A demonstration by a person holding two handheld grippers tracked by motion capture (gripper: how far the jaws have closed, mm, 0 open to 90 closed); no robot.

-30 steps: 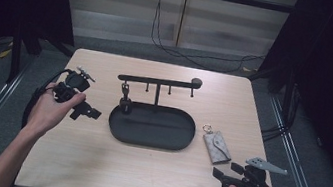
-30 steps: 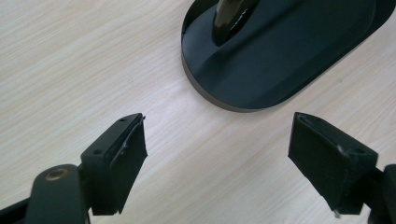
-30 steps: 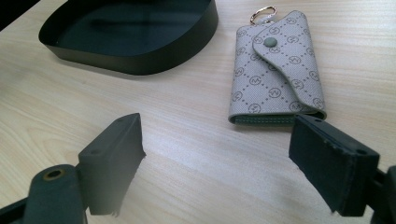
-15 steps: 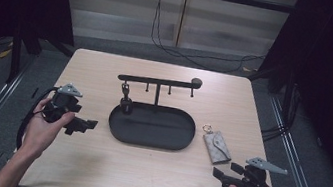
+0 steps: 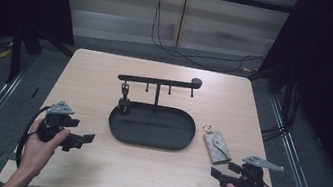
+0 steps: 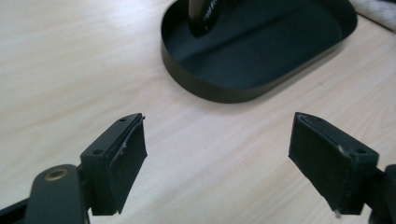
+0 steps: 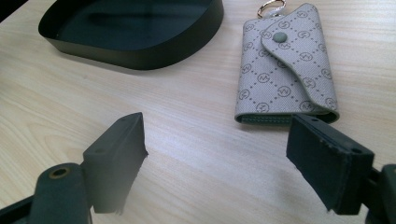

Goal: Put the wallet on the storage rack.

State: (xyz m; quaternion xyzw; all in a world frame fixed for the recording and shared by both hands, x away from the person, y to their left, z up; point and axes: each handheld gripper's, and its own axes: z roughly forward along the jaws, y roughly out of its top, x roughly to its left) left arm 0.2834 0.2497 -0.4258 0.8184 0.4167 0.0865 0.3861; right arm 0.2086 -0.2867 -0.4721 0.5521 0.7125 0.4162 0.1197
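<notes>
Landmark: black oval tray (image 5: 149, 139) at table (image 5: 107, 74) centre, hook stand (image 5: 159, 81) rising from its far edge

Key pouch (image 5: 217, 146), grey patterned, flap snapped, gold ring at far end, flat on table just right of tray, not touching it

Right gripper (image 5: 216, 175) near front edge, right of tray, just short of pouch; jaws apart, have just been closing a little, nothing between them, only bare wood

Left gripper (image 5: 88, 138) left of tray, low over table, pointing at tray; jaws wide apart, empty

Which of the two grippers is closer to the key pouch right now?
The right gripper, at the table's near right corner. The grey patterned key pouch lies just ahead of its open jaws, while the left gripper sits across the black tray from it.
</notes>
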